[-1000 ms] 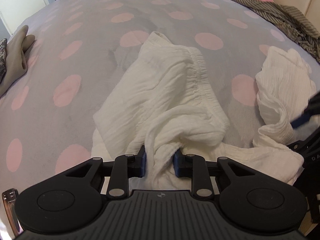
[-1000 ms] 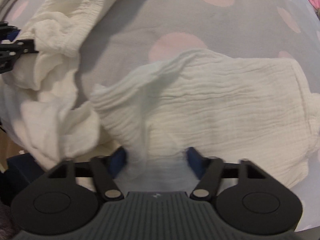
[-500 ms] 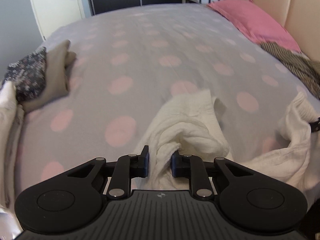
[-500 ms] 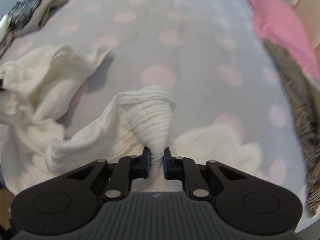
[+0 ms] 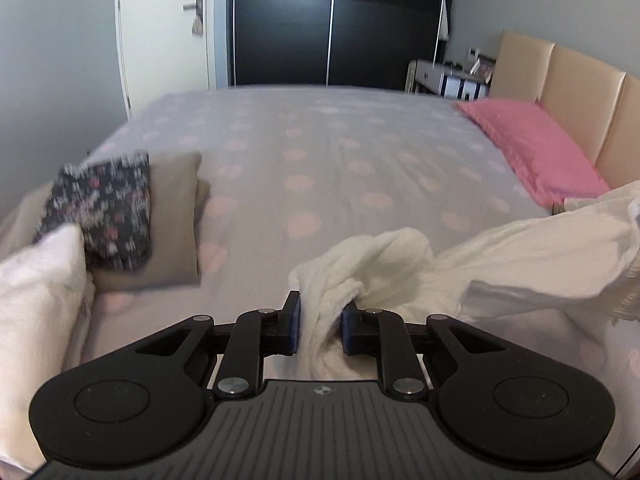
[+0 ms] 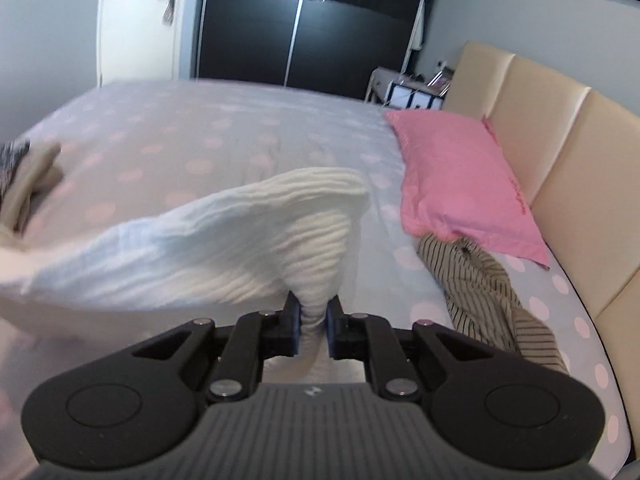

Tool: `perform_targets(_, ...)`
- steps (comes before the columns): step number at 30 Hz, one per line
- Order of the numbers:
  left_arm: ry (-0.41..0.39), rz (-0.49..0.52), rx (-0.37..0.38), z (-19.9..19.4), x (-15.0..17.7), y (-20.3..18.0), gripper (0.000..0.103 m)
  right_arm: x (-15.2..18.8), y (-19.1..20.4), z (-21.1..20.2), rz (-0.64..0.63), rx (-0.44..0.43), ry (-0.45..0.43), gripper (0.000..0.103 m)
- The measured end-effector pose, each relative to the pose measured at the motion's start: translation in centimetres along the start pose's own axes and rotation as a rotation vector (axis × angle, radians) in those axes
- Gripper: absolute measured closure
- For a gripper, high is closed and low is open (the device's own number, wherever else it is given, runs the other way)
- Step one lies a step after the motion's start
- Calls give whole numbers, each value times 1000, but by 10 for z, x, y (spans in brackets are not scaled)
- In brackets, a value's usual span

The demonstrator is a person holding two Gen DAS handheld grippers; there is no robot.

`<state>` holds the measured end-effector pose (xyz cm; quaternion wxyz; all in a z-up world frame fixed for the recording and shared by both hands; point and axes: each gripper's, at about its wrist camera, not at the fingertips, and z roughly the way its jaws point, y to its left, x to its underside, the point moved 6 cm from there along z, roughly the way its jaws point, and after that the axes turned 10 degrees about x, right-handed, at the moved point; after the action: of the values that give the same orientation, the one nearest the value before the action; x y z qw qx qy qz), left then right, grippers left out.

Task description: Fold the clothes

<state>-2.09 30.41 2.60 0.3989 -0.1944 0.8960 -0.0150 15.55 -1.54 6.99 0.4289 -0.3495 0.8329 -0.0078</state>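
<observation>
Garment: a white crinkled garment (image 5: 500, 264), held up above a bed (image 5: 320, 152) and stretched roughly side to side between the two tongs; its long axis runs left to right across the near part of the bed.
Left tongs: left tongs (image 5: 320, 326) closed most of the way on a bunched fold of the garment, which fills the gap between the blue pads; the rest of the cloth trails off to the right.
Right tongs: right tongs (image 6: 313, 322) pinched tight on a narrow twist of the garment (image 6: 240, 240); from there the cloth fans upward and away to the left, blurred.
Bed: grey cover with pale pink dots, a pink pillow (image 6: 460, 176) against a beige padded headboard (image 6: 560, 152).
Other clothes: a striped garment (image 6: 480, 284) crumpled just below the pillow; a folded pile (image 5: 120, 216), dark patterned cloth on tan, at the left edge of the bed.
Background: a dark wardrobe (image 5: 336, 24) and a white door (image 5: 164, 28).
</observation>
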Motion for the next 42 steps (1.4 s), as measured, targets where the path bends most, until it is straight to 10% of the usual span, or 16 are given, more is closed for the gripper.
perform_targets(15, 507, 116, 38, 47, 172, -4, 82, 188, 48, 49, -317, -106, 422, 88)
perform_targets(22, 512, 76, 94, 24, 165, 6, 55, 203, 41, 47, -331, -124, 473, 75)
perform_targets(42, 232, 123, 116, -33, 9, 39, 47, 106, -17, 19, -52, -11, 289, 55)
